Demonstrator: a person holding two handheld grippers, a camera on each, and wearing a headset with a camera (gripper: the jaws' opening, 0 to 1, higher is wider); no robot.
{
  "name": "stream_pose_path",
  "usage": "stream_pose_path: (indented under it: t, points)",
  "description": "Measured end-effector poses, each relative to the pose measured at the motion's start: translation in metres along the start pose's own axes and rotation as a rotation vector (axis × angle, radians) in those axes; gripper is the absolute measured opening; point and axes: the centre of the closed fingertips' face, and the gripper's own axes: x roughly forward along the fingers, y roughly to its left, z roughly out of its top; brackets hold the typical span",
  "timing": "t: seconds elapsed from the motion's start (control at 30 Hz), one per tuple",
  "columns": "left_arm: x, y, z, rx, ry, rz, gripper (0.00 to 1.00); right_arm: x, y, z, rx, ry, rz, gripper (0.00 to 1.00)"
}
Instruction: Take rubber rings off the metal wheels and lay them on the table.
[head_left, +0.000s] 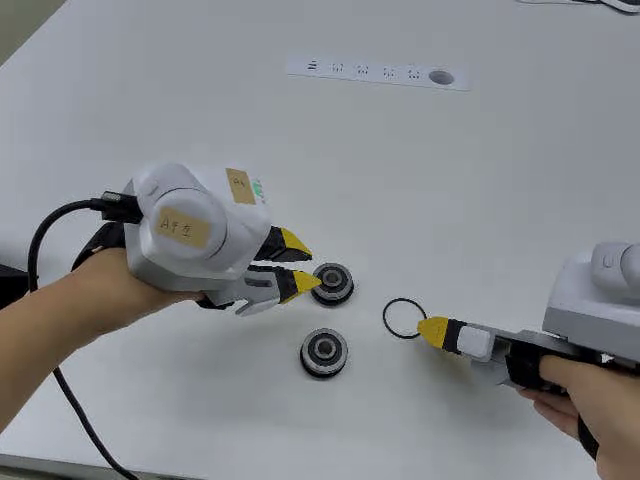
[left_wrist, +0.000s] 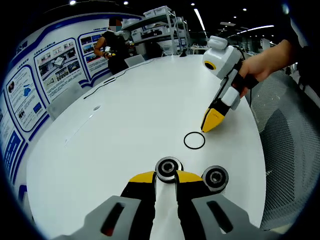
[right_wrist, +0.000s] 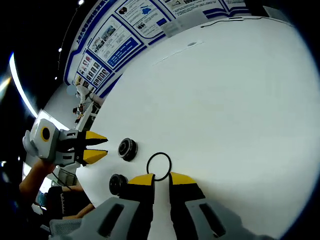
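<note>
Two metal wheels with dark rims lie flat on the white table (head_left: 480, 180). My left gripper (head_left: 300, 264) is open, its yellow fingertips (left_wrist: 142, 176) just short of the farther wheel (head_left: 332, 283) (left_wrist: 168, 169) on either side. The nearer wheel (head_left: 324, 352) (left_wrist: 215, 177) lies apart from both grippers. A loose black rubber ring (head_left: 404, 318) (right_wrist: 159, 166) lies flat on the table. My right gripper (head_left: 435, 331) (right_wrist: 162, 179) is low at the ring's edge, with a narrow gap between its tips and nothing in it.
A white power strip (head_left: 378, 72) lies at the far side of the table. In the left gripper view a person (left_wrist: 114, 45) stands beyond the table's far end, near shelves and wall posters. A black cable (head_left: 45, 235) trails from my left gripper.
</note>
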Motion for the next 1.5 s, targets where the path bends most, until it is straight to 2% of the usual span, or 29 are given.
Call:
stream_pose_path:
  t: [0.1,0.37,0.67,0.87,0.97,1.07,1.23,1.43,1.5]
  points:
    - [0.003,0.0,0.0,-0.003,-0.001,-0.003,0.16,-0.003,0.001,0.004,-0.001,-0.017,0.017,0.16]
    - [0.015,0.0,0.004,0.006,0.0,-0.017,0.15,-0.007,0.024,0.024,0.009,-0.087,0.113,0.23]
    - [0.013,-0.007,0.006,0.013,-0.006,-0.029,0.15,-0.006,0.036,0.023,-0.019,-0.087,0.165,0.27]
    - [0.004,-0.019,0.001,0.007,-0.015,-0.048,0.15,-0.004,0.04,0.02,-0.03,-0.083,0.177,0.27]
    - [0.0,-0.027,0.002,-0.015,-0.039,-0.069,0.15,-0.003,0.044,0.018,-0.028,-0.077,0.189,0.27]
    - [-0.002,-0.038,0.003,-0.013,-0.06,-0.104,0.15,-0.001,0.046,0.016,-0.031,-0.071,0.193,0.27]
    - [-0.003,-0.053,-0.001,-0.003,-0.055,-0.151,0.15,-0.001,0.049,0.015,-0.03,-0.07,0.203,0.27]
    - [-0.002,-0.063,-0.005,0.001,-0.048,-0.179,0.15,0.0,0.055,0.011,-0.027,-0.059,0.234,0.3]
    - [-0.001,-0.066,-0.006,0.006,-0.043,-0.184,0.15,0.0,0.06,0.008,-0.033,-0.051,0.261,0.32]
